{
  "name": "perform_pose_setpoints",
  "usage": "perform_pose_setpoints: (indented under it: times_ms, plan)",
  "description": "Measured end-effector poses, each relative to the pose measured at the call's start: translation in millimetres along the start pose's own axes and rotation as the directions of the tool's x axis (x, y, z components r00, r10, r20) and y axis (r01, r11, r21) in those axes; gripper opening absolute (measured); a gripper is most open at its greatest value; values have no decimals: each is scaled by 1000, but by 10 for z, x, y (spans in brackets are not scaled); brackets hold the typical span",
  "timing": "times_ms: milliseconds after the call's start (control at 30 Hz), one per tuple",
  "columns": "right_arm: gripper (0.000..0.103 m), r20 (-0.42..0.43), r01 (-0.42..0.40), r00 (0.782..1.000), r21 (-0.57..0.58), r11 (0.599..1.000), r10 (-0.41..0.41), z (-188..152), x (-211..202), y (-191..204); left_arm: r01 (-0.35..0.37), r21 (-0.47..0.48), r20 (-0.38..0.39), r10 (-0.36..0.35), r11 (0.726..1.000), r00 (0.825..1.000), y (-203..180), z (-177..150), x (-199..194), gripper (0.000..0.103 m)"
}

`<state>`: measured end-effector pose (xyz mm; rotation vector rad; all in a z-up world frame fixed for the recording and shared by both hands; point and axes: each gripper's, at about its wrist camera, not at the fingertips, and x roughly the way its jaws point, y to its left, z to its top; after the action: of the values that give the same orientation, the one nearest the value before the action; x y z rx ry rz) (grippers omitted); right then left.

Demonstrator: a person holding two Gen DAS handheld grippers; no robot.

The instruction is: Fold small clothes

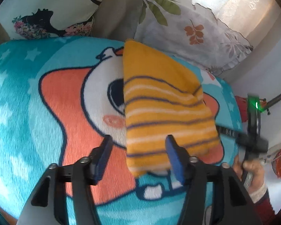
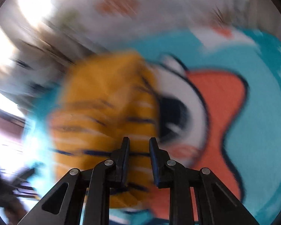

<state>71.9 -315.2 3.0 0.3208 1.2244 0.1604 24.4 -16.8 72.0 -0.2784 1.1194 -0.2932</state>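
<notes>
The left hand-held gripper (image 1: 138, 140) hangs over a folded orange garment (image 1: 159, 101) with its jaws spread wide, gripping nothing. One blue pad sits over the garment's near edge, the other over the blanket (image 1: 28, 112) just beside it; whether the pads touch the cloth cannot be told.

The right hand-held gripper (image 2: 139, 143) points down at the same garment (image 2: 103, 103) with its jaws a narrow gap apart. Striped cloth shows through the gap, but the pads do not appear to press on it. That view is heavily blurred, so contact cannot be settled.

The garment is the only piece of clothing in view: one small orange item with white and dark blue stripes, folded into a rough rectangle. It lies on a fluffy turquoise blanket, across the white face and orange star of the cartoon figure printed there, with pale stars scattered over the turquoise.

Two cushions stand behind the blanket. One (image 1: 52, 9) bears a black figure and pink flowers; the other (image 1: 187, 28) is white with green and orange leaves and a frilled edge.

At the right edge of the left camera's view, a hand (image 1: 252, 170) in a dark red sleeve grips the black handle of the right tool, on which one green light (image 1: 255, 104) glows. Two hand-held grippers are in use in all.
</notes>
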Motion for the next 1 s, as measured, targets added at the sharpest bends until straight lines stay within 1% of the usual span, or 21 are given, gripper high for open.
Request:
perform_pose_setpoints:
  times_ms: [33, 100, 133, 200, 233, 300, 367, 400, 433, 467, 500, 533, 600, 667, 700, 733, 767, 833, 867, 933, 1000]
  plan:
    - [25, 19, -37, 999, 21, 999, 37, -7, -55, -54, 1, -1, 6, -1, 1000, 1000, 42, 62, 42, 68]
    - [33, 70, -113, 992, 59, 992, 109, 34, -222, -145, 15, -13, 33, -15, 1000, 999, 139, 184, 126, 79]
    - [50, 113, -147, 984, 65, 987, 139, 89, -316, -170, 34, -20, 39, -34, 999, 999, 181, 245, 189, 82]
    - [74, 150, -190, 973, 71, 979, 178, 190, -360, -185, 67, -32, 32, -66, 997, 997, 226, 329, 342, 87]
    - [75, 147, -226, 966, 78, 971, 213, 295, -308, -175, 110, -38, 13, -110, 993, 994, 243, 369, 464, 88]
    - [75, 100, -261, 962, 82, 962, 253, 401, -132, -124, 172, -62, -55, -176, 983, 983, 257, 408, 743, 88]
    - [75, 51, -256, 966, 89, 962, 253, 483, 175, -52, 237, -96, -134, -249, 967, 959, 249, 404, 1033, 88]
    - [73, 34, -257, 966, 90, 962, 255, 491, 282, -21, 256, -99, -145, -269, 961, 952, 233, 400, 1092, 87]
    - [65, 20, -281, 960, 98, 955, 280, 490, 400, 26, 261, -80, -125, -270, 962, 955, 196, 421, 1071, 79]
    - [54, 25, -302, 953, 112, 947, 301, 492, 429, 51, 269, -86, -144, -279, 959, 949, 170, 450, 1068, 67]
    - [48, 23, -346, 938, 133, 929, 346, 505, 434, 94, 266, -84, -141, -276, 960, 951, 157, 477, 1010, 60]
    - [41, 27, -381, 924, 140, 914, 381, 519, 406, 144, 270, -73, -131, -278, 960, 952, 145, 496, 939, 56]
    - [38, 43, -414, 910, 97, 905, 412, 547, 274, 281, 273, -55, -98, -277, 960, 956, 131, 541, 737, 52]
    - [37, 57, -448, 894, 65, 892, 445, 565, 165, 360, 250, -29, -63, -251, 968, 966, 98, 589, 550, 52]
    - [37, 62, -457, 889, 52, 888, 454, 569, 136, 403, 218, -10, -51, -219, 976, 975, 79, 605, 499, 53]
    - [38, 65, -446, 894, 45, 894, 443, 578, 131, 419, 153, 11, -46, -152, 988, 987, 59, 617, 485, 54]
    - [40, 66, -419, 907, 41, 907, 416, 572, 151, 418, 96, 22, -52, -95, 995, 994, 57, 619, 513, 58]
    - [41, 51, -273, 961, 48, 961, 271, 551, 274, 386, -23, 43, -87, 27, 999, 996, 80, 561, 631, 58]
    - [42, 47, -229, 973, 56, 972, 226, 531, 292, 348, -46, 48, -92, 51, 998, 994, 90, 523, 645, 58]
    - [44, 73, -224, 973, 81, 971, 218, 470, 194, 280, -56, 50, -66, 59, 997, 996, 92, 400, 562, 60]
    - [44, 126, -186, 976, 57, 981, 178, 399, -55, 325, -66, 39, -41, 68, 997, 997, 101, 275, 424, 60]
